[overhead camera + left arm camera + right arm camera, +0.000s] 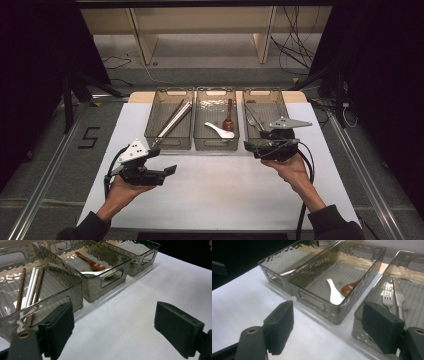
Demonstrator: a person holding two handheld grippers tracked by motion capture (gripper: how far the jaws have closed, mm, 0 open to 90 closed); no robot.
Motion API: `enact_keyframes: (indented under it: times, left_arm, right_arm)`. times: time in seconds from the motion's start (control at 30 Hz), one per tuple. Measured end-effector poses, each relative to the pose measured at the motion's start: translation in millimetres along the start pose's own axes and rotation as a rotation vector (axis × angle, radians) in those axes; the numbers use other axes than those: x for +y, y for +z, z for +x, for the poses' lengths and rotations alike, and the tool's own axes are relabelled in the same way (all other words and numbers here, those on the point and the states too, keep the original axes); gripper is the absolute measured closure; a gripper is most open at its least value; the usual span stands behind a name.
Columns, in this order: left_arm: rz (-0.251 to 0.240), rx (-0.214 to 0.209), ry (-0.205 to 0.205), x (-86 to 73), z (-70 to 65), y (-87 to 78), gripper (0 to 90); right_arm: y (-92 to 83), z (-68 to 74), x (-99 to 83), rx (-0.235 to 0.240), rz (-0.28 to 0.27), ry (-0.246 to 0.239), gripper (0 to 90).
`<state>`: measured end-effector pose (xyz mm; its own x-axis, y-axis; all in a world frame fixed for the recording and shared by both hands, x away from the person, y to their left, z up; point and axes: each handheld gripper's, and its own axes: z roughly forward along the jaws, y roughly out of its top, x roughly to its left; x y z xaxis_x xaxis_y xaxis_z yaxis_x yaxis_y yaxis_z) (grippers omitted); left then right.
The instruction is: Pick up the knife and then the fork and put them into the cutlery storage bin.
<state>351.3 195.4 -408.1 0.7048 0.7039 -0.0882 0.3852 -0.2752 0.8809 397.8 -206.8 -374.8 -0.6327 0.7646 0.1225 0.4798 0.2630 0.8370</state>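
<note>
At the near edge of the white tabletop [215, 190], two hands each hold tongs with nothing in them: the left tongs [167, 171] and the right tongs [248, 146] both stand apart. Along the far edge, the sorting looks finished: chopsticks [172, 121] in the left bin [168, 141], two spoons [225, 125] in the middle bin [216, 145], and a fork and knife [394, 296] in the right bin [359, 322]. The right gripper view shows that cutlery clearly; the high view half hides it.
</note>
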Motion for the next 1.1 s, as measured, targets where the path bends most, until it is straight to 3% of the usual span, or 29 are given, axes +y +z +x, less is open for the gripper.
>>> enact_keyframes:
  times: [0.23,0.63,1.1]
  left_arm:
    - [-0.004,0.000,0.002,-0.4,-1.0,-1.2,15.6]
    - [-0.006,-0.006,0.015,-1.6,-2.9,-6.2,15.6]
    - [-0.006,-0.016,0.008,-1.1,-3.4,-5.8,15.5]
  right_arm:
    - [-4.6,9.2,-10.0,0.032,-0.025,-0.002,25.7]
    - [-14.6,29.9,-19.7,0.043,-0.067,-0.029,24.1]
    - [-32.9,32.8,-42.8,0.043,-0.113,-0.018,23.3]
